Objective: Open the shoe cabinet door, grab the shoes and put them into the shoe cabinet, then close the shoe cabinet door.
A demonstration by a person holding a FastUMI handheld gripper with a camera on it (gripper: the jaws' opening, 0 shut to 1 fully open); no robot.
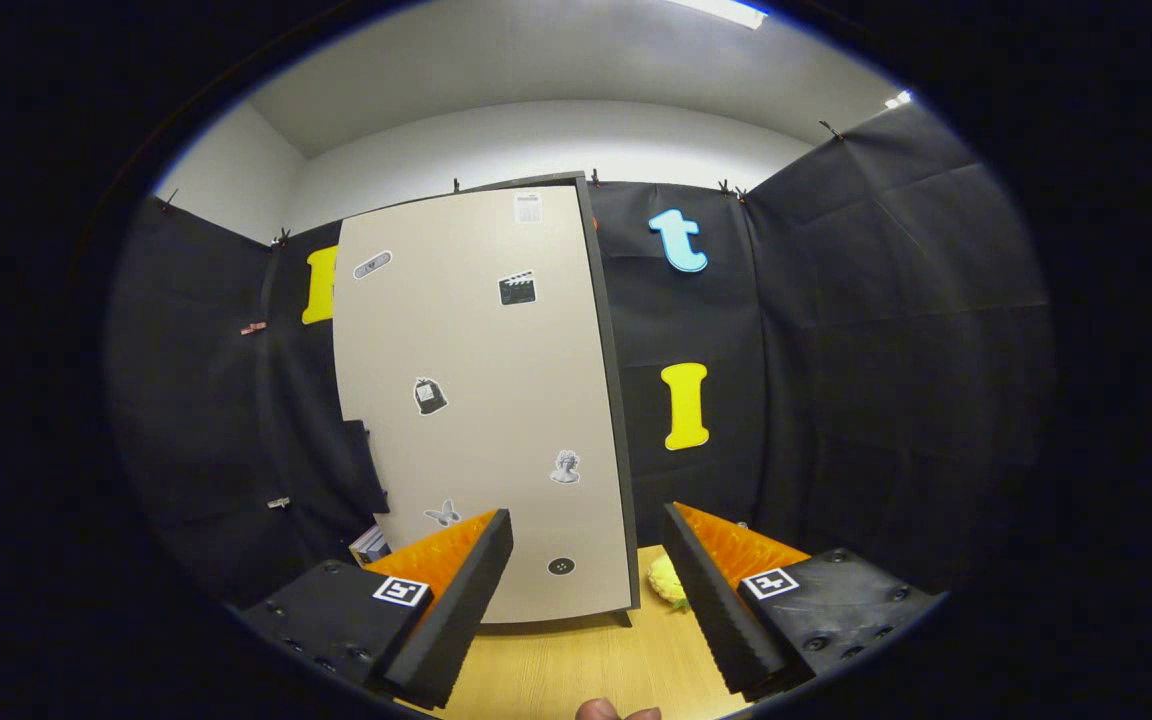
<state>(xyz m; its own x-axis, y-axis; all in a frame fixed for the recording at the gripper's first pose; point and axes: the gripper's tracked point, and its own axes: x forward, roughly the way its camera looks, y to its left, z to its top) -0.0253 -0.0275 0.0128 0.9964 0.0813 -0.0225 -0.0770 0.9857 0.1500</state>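
Left of the cabinet (481,400), black cloth wall (206,400). The cabinet stands on the desk (586,670), its beige door (496,330) dotted with stickers, just ahead of the hand-held gripper (586,530). Its fingers gape wide, holding nothing. Right of the cabinet's foot, something yellow (666,580) lies on the desk. Fingertips (616,712) peek in below.

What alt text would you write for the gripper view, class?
The open gripper points at the beige shoe cabinet door, dotted with stickers, standing on a wooden table. A yellow object lies beside the door's lower corner, between the fingers.
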